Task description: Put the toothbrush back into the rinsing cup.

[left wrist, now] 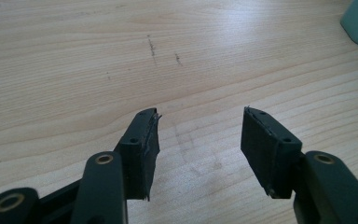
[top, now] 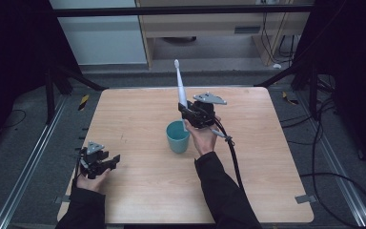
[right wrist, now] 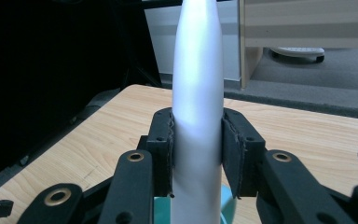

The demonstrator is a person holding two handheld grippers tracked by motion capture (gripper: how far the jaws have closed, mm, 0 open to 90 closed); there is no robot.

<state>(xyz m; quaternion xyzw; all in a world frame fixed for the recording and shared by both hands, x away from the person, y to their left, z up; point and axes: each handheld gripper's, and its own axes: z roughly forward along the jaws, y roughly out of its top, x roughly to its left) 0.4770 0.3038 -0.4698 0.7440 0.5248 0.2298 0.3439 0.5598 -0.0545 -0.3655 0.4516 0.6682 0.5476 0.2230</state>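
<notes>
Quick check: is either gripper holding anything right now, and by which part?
The right gripper clamps the white electric toothbrush by its thick handle, brush end up, above the teal cup. The left gripper is open and holds nothing.

A pale wood-grain table top point(top: 138, 191) is seen, smooth with a soft sheen and faint dark scuffs. The white plastic electric toothbrush point(right wrist: 198, 93) is shown smooth and satin-glossy. The teal plastic cup point(top: 177, 137) looks matt. The black plastic gripper pads point(left wrist: 142, 154) appear matt and finely ribbed, brass-coloured metal rivets set behind them
</notes>
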